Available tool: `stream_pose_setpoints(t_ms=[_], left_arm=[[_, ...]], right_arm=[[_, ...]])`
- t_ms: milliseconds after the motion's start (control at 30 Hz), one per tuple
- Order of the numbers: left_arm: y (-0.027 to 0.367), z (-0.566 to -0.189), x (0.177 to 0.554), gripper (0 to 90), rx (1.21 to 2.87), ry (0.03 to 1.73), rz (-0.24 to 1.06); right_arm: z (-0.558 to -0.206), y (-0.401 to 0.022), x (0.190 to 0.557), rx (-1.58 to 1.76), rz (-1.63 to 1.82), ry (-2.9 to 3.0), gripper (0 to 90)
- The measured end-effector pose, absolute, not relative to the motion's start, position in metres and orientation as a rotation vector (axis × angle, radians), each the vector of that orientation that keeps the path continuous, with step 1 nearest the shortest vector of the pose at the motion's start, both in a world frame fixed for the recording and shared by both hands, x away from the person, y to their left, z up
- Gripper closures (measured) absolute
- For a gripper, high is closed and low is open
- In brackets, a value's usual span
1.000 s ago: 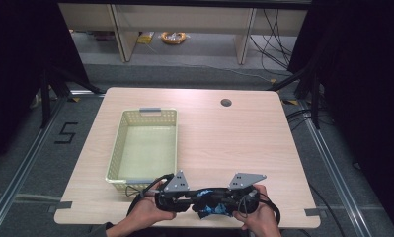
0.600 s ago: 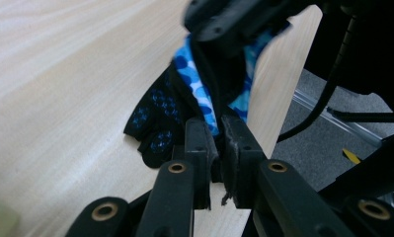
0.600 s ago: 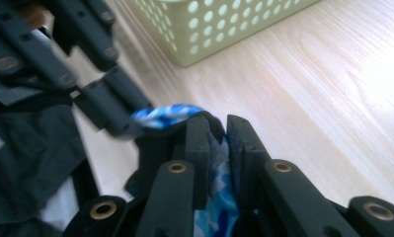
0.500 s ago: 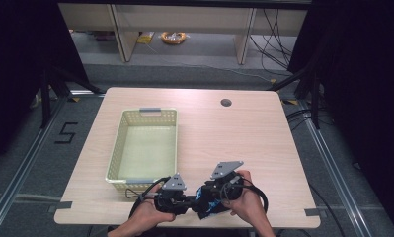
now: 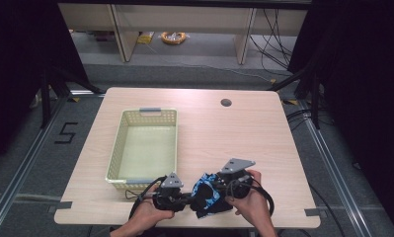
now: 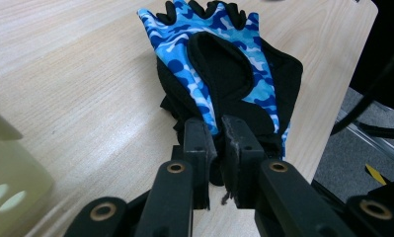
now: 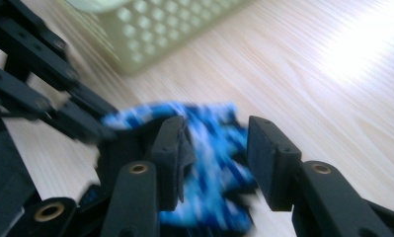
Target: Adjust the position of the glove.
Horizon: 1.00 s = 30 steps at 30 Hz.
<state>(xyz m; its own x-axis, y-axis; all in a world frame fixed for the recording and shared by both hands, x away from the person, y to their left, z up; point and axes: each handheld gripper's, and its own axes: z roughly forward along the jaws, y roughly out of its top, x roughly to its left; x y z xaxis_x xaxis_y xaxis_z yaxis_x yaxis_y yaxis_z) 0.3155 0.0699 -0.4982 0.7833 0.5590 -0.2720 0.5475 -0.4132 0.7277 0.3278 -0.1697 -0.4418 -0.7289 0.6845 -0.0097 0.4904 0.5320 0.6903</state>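
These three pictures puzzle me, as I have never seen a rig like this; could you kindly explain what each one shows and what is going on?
No robot is at work here: a person stands at a wooden table and holds a hand-held gripper in each hand. The wide picture comes from a fixed camera above the table; the forearms enter from its bottom edge. The other two come from small cameras riding on the grippers, each looking along its own pair of black fingers.

On the table stand a pale yellow basket, empty, and near the front edge a blue camouflage glove with black parts.

The left gripper is shut on the glove's cuff end. The right gripper has just been opening; its fingers stand apart on either side of the glove, and that picture is blurred.
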Motion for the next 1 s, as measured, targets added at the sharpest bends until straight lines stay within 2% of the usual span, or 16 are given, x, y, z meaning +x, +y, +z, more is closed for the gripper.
stream_pose_setpoints(t_ms=[200,467,533,633,667,1000], left_arm=[[0.069,-0.496,0.314,80.9,2.09,0.817,0.03],[0.068,-0.496,0.313,81.0,2.095,0.801,0.044],[0.068,-0.495,0.313,81.1,2.102,0.799,0.052],[0.067,-0.494,0.311,81.7,2.085,0.803,0.037],[0.067,-0.492,0.311,81.8,2.085,0.79,0.041],[0.067,-0.476,0.292,82.1,2.042,0.755,0.002]], right_arm=[[-0.464,-0.205,0.323,1.219,0.978,2.502,62.4],[-0.48,-0.2,0.327,1.224,0.982,2.542,63.4],[-0.482,-0.2,0.328,1.247,0.977,2.574,66.1],[-0.484,-0.2,0.329,1.201,0.947,2.583,85.8],[-0.484,-0.2,0.33,1.179,0.964,2.568,87.8],[-0.451,-0.196,0.327,1.026,1.018,2.566,89.3]])
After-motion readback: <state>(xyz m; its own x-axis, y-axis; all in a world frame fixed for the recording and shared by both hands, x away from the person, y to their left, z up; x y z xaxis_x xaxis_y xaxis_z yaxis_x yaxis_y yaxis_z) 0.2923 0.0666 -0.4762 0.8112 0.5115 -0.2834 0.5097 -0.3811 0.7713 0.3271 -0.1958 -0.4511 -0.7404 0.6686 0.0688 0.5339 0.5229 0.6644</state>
